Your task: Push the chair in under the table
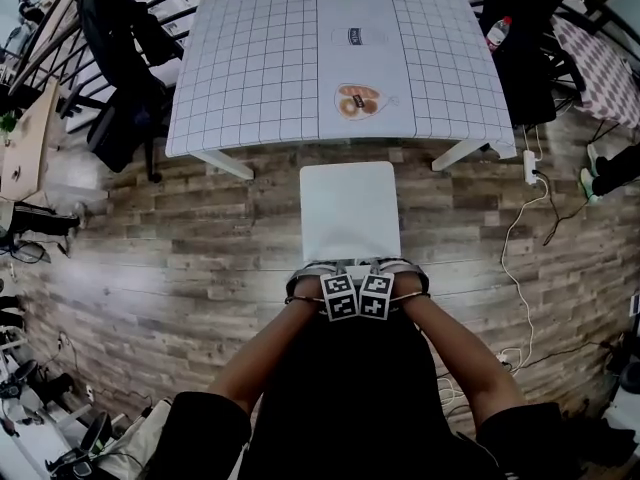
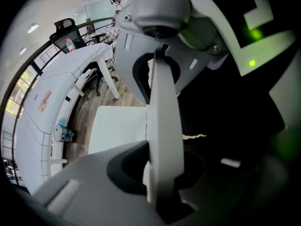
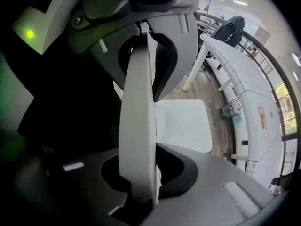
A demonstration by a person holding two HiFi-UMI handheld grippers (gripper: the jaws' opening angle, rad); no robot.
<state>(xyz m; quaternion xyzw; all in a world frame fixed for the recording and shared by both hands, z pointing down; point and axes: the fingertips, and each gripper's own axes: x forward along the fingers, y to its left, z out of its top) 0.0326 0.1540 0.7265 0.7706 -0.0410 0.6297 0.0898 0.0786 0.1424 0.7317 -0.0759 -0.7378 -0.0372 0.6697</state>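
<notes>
One white chair (image 1: pixel 350 213) stands on the wood-plank floor (image 1: pixel 180 258), facing the worktop (image 1: pixel 250 78). Its seat is centred between the two near legs. The front edge of the seat lies just short of the worktop's near edge, with a narrow strip of floor showing between them.

The seat is a plain, smooth, squarish slab with rounded corners. The backrest, seen end-on in both gripper views, is a thin flat white panel. The chair's own legs are hidden beneath the seat.

It looks stiff and fairly light, so it should slide rather than flex. The smooth finish may be slippery in a clamp, and the feet could catch on the plank joints. The top edge of the backrest seems the sensible place to hold, either side of its middle, with a level push so that the chair does not tip.

The left hand-held gripper (image 2: pixel 162 121) is closed part-way onto that top edge, its jaws pressing both faces of the panel. The right hand-held gripper (image 3: pixel 138 112) clamps the same edge just beside it, and their marker cubes are almost touching.

The worktop carries a white checked cloth. Dark office chairs stand near its far corners.
</notes>
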